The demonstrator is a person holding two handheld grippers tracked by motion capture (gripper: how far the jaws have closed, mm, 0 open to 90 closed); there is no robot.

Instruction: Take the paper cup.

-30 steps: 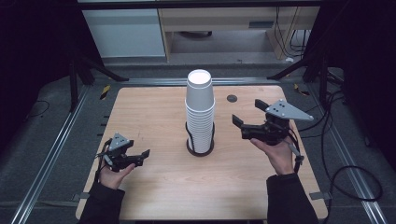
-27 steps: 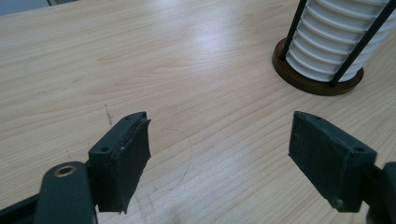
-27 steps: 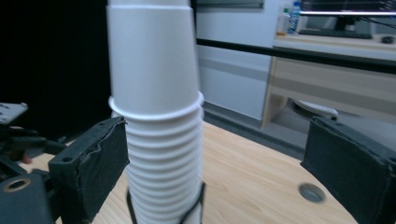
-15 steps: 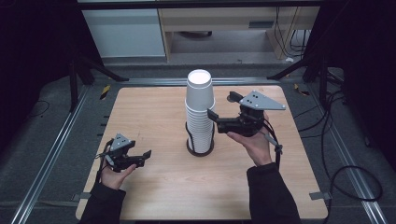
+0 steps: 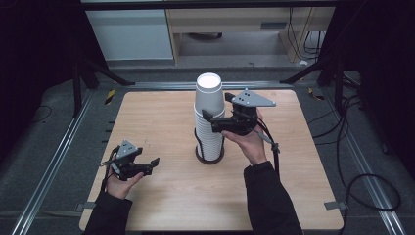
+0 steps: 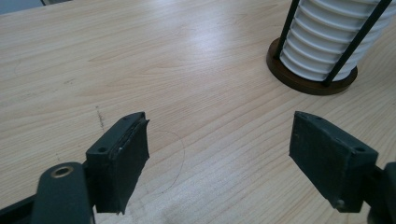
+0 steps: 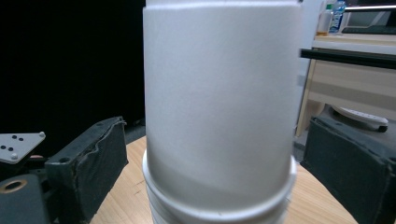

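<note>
Your right gripper (image 5: 214, 117) is up at the cup stack (image 5: 209, 117), which stands in its holder (image 5: 210, 155) at the middle of the table (image 5: 161, 117), and the jaws are spread wide on either side of the top cup (image 7: 219, 107). Centre it before you squeeze, and close gently; thin paper walls will likely buckle. Aim above the rim of the cup beneath, so only one lifts. The right gripper view shows that rim line up close, though whether the pads touch the cup yet is hard to judge. Your left gripper (image 5: 142, 168) rests low near the table's front left, jaws open and empty. Its view shows the holder's dark rods (image 6: 357, 39) and brown base (image 6: 308, 84).
</note>
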